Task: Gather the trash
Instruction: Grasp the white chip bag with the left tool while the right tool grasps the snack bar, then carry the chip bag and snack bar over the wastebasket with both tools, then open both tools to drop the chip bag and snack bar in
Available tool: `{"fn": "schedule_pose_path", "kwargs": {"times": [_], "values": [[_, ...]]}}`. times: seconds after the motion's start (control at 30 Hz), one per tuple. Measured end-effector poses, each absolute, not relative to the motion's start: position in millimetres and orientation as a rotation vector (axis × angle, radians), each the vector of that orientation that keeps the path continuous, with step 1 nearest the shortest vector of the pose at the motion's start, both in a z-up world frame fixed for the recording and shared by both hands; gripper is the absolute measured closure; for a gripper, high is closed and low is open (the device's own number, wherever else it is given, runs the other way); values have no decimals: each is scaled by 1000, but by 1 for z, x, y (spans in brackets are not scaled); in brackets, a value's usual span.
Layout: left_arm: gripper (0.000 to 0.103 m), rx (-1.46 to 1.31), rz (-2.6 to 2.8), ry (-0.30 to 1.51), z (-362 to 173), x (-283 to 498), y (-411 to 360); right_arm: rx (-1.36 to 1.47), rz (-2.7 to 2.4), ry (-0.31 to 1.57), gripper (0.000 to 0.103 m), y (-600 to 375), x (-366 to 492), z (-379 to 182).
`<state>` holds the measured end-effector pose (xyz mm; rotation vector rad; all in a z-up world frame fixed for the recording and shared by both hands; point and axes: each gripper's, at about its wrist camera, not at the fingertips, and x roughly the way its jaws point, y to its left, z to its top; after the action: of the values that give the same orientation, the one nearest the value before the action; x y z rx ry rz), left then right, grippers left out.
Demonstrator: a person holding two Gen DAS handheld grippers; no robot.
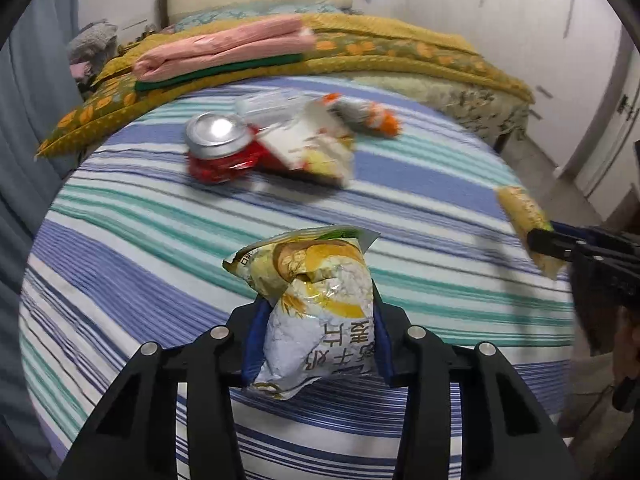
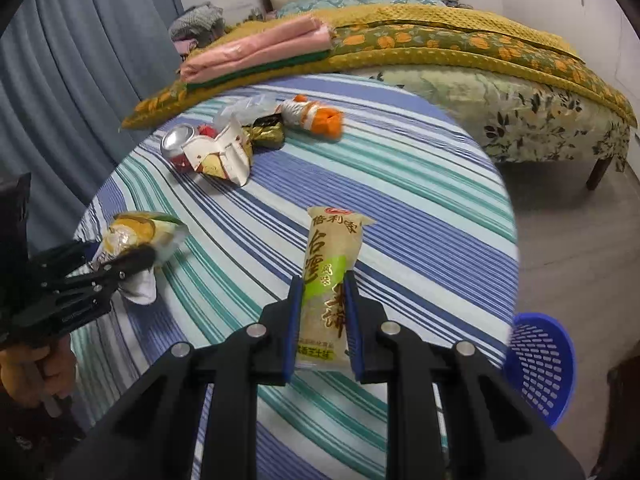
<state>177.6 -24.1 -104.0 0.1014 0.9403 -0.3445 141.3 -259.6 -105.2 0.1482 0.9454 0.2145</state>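
Note:
My left gripper (image 1: pixel 316 312) is shut on a crumpled yellow and white snack bag (image 1: pixel 316 300), held just above the striped bedsheet (image 1: pixel 160 248). The same bag (image 2: pixel 136 236) and left gripper (image 2: pixel 132 260) show at the left of the right wrist view. My right gripper (image 2: pixel 323 304) is shut on a long yellow snack packet (image 2: pixel 328 280) with a green band, lifted off the sheet. That packet (image 1: pixel 524 220) and the right gripper (image 1: pixel 560 248) appear at the right edge of the left wrist view. More trash lies farther back: a crushed red can (image 1: pixel 220 144), a torn carton (image 2: pixel 224 156), an orange wrapper (image 2: pixel 316 116).
A blue perforated basket (image 2: pixel 540 364) stands on the floor at the right, beside the bed. Folded pink cloth (image 2: pixel 256 48) and a yellow quilt (image 2: pixel 440 40) lie at the far end. A grey curtain (image 2: pixel 80 80) hangs on the left. A person's hand (image 2: pixel 36 376) holds the left gripper.

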Motion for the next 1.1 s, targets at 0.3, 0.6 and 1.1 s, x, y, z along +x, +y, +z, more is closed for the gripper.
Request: {"fn": "schedule_pose_path", "kwargs": {"times": [0.3,0.6,1.1], "values": [[60,90,-573,926,-79,142,-130,154,60,937,83,-367,98,-99],[59,161,-767,963,-94,116,-276,171,-119,984,83,-469,66,-135],[55,249,-837,1059,-179,124,-402,355,-189,975,81,-554,49,-174]]}}
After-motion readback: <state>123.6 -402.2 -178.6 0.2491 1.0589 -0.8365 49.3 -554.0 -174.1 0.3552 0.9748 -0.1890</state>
